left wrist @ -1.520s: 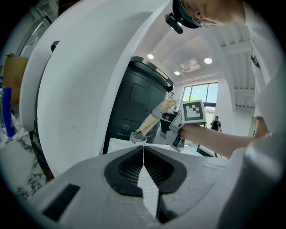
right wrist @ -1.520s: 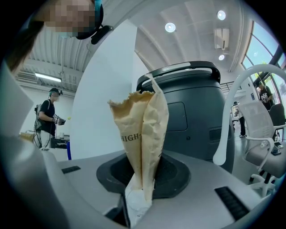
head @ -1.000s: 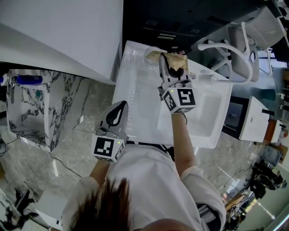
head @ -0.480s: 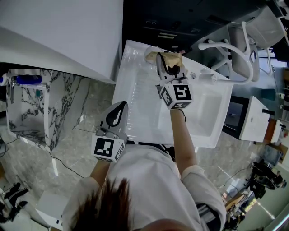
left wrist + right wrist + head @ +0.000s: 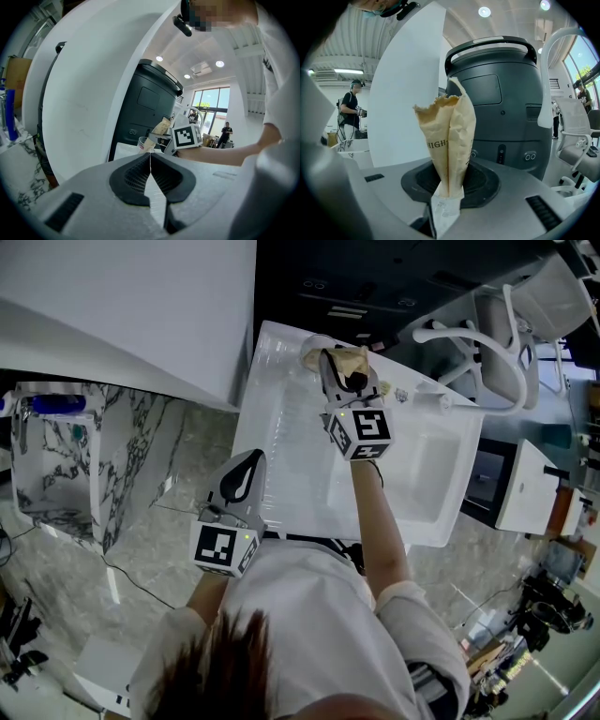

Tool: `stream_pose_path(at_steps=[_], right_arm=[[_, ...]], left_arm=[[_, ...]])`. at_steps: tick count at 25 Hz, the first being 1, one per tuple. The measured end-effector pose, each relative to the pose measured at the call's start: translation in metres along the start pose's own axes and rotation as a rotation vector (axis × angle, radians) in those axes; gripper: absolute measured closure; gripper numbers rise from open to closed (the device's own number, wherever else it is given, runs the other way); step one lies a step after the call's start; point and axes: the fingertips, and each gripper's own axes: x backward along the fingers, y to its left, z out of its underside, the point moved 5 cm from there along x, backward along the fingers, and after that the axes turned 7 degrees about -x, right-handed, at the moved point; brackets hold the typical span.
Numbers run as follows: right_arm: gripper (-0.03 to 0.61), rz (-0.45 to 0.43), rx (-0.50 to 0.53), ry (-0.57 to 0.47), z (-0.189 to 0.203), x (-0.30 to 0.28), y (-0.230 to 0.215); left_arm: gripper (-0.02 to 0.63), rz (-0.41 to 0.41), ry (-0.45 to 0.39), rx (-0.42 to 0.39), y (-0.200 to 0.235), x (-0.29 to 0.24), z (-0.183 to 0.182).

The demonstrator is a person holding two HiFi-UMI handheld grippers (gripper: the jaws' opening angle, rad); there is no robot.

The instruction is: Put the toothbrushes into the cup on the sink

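Person seen from above at 1 white sink (image 5: 291,460), w/ 2 handheld grippers, each w/ 1 black-and-white marker cube.

Right gripper (image 5: 339,371) reaches to the sink's back edge. Its jaws are clamped, only narrowly apart, on a tan paper toothbrush packet (image 5: 450,140) that stands upright between the pads. It shows 2 paper lobes, can't tell if that's 1 packet or 2. Print on the paper reads "HIGH-"; a small white tag at its base is too fine to read.

1 clear cup (image 5: 312,343) sits at the sink's back left corner. The packet is just beside/over its rim; can't tell if it's inside. The cup has a small red label, unreadable.

Left gripper (image 5: 248,465) is held near the sink's front left edge, well apart from the cup, jaws fully closed, pads touching, nothing between them.
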Motion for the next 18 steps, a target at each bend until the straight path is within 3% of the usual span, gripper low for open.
stream_pose_path(at_steps=[18], right_arm=[[0.483, -0.017, 0.069, 0.047, 0.011, -0.0082, 0.0054]], left_arm=[[0.598, -0.003, -0.011, -0.003, -0.0019, 0.0019, -0.0047]])
